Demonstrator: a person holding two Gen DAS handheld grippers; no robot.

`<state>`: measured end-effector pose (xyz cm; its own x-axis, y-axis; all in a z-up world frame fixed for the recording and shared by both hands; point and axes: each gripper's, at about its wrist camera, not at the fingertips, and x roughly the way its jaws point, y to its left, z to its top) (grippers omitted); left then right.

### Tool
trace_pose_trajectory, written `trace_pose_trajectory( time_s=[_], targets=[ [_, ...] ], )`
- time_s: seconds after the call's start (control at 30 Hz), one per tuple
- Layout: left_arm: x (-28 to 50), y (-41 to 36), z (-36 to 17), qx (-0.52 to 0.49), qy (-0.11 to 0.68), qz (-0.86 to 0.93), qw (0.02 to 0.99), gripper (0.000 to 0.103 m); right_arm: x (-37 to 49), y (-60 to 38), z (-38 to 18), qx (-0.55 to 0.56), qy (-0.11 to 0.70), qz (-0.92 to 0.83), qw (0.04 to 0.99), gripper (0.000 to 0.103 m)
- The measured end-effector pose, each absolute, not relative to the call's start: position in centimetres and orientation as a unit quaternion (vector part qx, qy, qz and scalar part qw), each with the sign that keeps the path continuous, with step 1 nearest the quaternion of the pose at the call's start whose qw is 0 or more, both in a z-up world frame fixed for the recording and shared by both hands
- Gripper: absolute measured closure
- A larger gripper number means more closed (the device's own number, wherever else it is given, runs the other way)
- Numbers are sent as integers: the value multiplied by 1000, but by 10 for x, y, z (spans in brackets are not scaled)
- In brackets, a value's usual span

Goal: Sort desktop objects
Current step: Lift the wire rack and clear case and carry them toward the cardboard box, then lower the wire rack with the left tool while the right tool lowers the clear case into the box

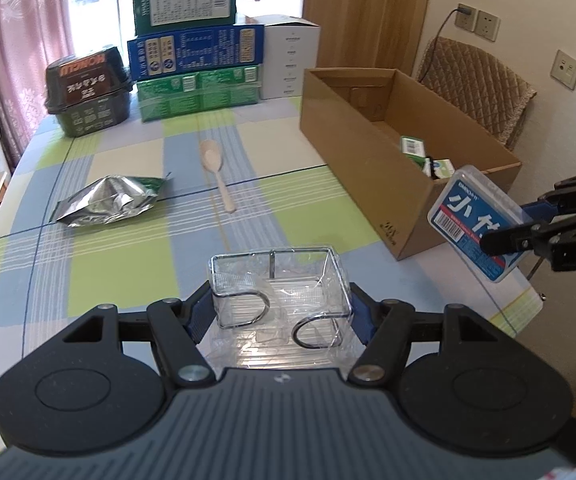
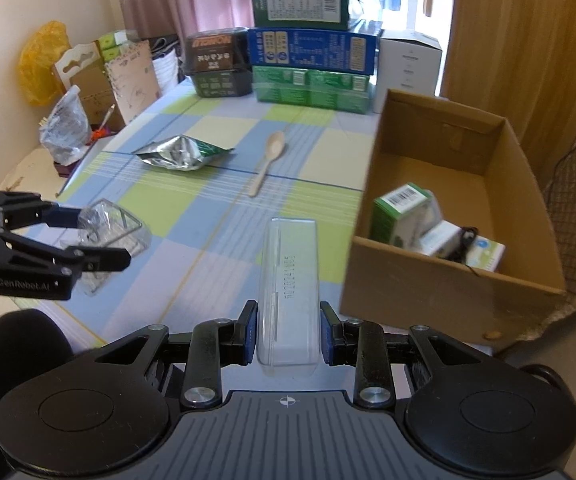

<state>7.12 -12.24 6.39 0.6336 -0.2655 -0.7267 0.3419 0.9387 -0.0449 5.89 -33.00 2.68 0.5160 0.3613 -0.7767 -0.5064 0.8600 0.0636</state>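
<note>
Wire rack [image 1: 277, 292], film-wrapped, light but snag-prone, is clamped by the left gripper [image 1: 277, 316], while the slippery plastic case [image 2: 288, 292] is pinched by the right gripper [image 2: 288, 334].

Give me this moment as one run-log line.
left gripper: shut on clear wire-framed holder | right gripper: shut on clear plastic case | both lifted off the table | cardboard box: holds small cartons | spoon, foil bag: unsorted

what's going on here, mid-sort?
A person works two handheld claws over a checked tablecloth. The left claw grips a clear plastic-wrapped wire holder; the right claw grips a clear plastic case with a blue label, beside the open cardboard box that already holds small green-and-white boxes. A foil pouch and wooden spoon still lie on the table.
</note>
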Motion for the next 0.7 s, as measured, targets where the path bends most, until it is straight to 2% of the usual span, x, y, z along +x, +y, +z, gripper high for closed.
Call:
trace_pose_trajectory(
  time_s=[0.7],
  targets=[
    [71,-200,80,73,380,-234,892,40,32,-406,33,-72,427,181,883,75]
  ],
)
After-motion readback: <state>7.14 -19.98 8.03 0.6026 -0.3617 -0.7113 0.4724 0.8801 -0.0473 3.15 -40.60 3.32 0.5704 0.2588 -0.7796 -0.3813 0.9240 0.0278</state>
